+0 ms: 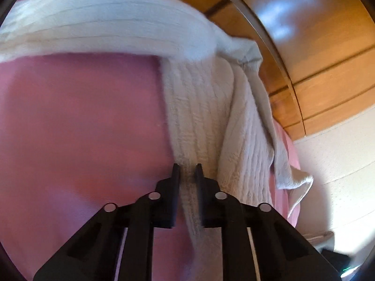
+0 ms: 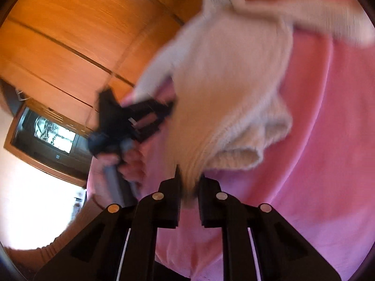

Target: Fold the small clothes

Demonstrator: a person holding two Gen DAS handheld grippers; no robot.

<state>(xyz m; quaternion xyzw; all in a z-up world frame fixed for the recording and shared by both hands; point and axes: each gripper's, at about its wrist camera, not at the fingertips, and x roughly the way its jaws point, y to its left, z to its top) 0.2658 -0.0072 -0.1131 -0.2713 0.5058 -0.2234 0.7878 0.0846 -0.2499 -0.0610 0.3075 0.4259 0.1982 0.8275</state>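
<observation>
Left wrist view is showing my left gripper (image 1: 187, 171) pinching the cream knit sweater (image 1: 201, 121) over the pink bedspread (image 1: 82, 128), while my right gripper (image 2: 189, 178) is clamping another edge of it.

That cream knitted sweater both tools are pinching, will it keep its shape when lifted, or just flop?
Probably flop: the cream sweater already drapes in loose folds between the left gripper and the right gripper. The ribbed knit looks thick and fuzzy, so it likely will not slip from the jaws.

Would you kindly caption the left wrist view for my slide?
Left gripper pinches a cream knit sweater above the pink blanket.
</observation>
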